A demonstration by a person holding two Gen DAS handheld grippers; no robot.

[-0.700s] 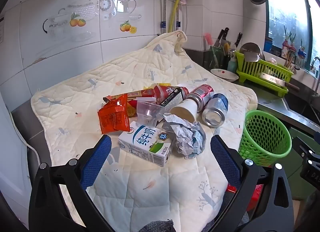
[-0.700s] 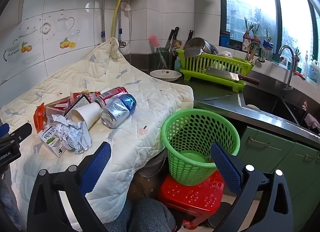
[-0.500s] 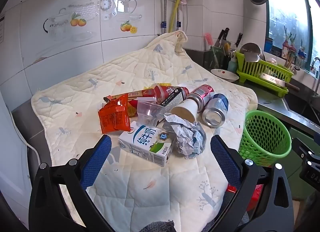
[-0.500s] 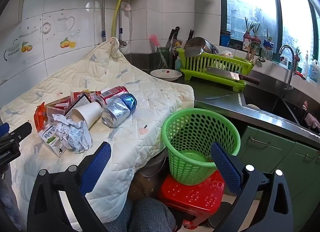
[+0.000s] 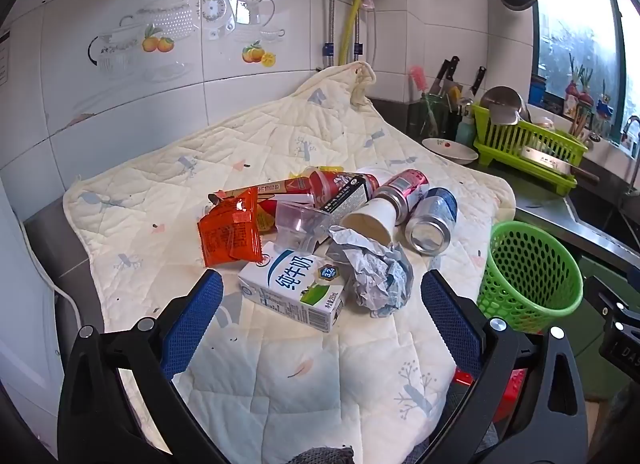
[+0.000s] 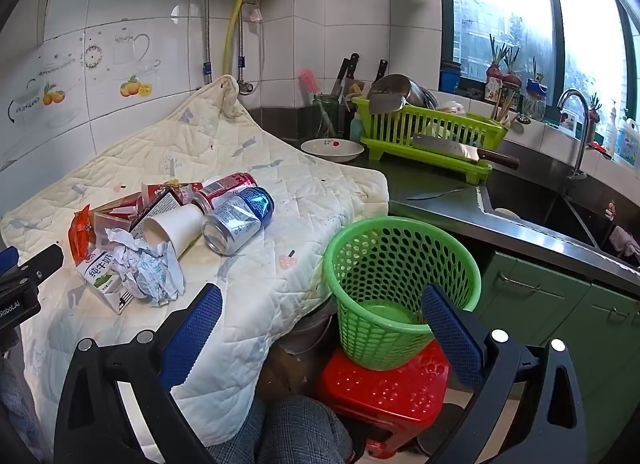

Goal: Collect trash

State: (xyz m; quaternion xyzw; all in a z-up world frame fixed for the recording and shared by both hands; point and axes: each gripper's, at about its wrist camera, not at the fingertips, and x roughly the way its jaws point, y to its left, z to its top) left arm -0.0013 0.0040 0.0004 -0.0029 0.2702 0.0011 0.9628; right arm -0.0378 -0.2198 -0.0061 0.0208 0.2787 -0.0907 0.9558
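Ahead of the left claw (image 5: 322, 306), a heap of trash is lying on a quilted cloth (image 5: 280, 376) that is covering the counter. Both claws are standing fully open and holding nothing. The right claw (image 6: 322, 326) is hovering over a green basket (image 6: 400, 288), which is sitting on a red stool (image 6: 384, 388) just beside the counter's edge and looks empty.

Nearest the left claw are a milk carton (image 5: 294, 290) and a ball of crumpled paper (image 5: 378, 276), touching each other. Behind them are lying an orange wrapper (image 5: 230, 232), a paper cup (image 5: 372, 219) and two cans (image 5: 432, 217).

A good first grab is probably the carton: it is lying closest, and its flat sides should suit the pads. Closing across its narrow width, well clear of the paper, should be keeping the pile from scattering. The crumpled paper will likely squash, so it is needing a deeper bite.
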